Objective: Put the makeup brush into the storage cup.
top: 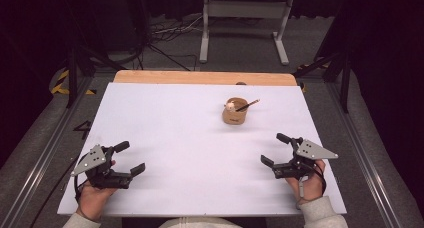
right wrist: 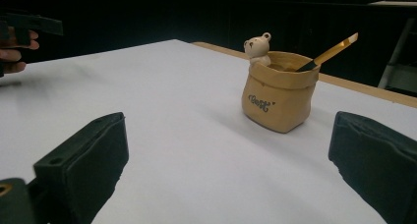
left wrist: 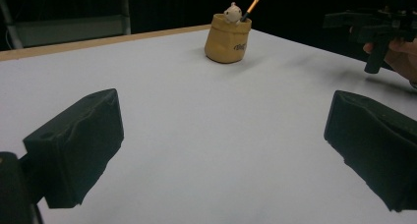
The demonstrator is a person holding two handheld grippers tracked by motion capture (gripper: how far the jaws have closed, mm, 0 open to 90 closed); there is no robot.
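A tan bag-shaped pot (top: 233, 115) (left wrist: 226, 41) (right wrist: 275, 98) stands upright on the white table top (top: 190, 138), right of centre and toward the back. A small white bear figure (right wrist: 257, 47) sits on its rim, and a pencil (top: 248, 105) (right wrist: 330, 52) leans out of it to the right. My left gripper (top: 129, 158) (left wrist: 221, 145) is open near the front left edge, with nothing between its jaws. My right gripper (top: 275, 148) (right wrist: 226, 170) is open near the front right, in front of the pot and well apart from it.
A bare wooden strip (top: 200, 77) runs along the table's far edge. Beyond it the floor holds cables (top: 165, 35) and a white metal stand (top: 245, 18). Dark frame rails (top: 47, 153) flank the table on both sides.
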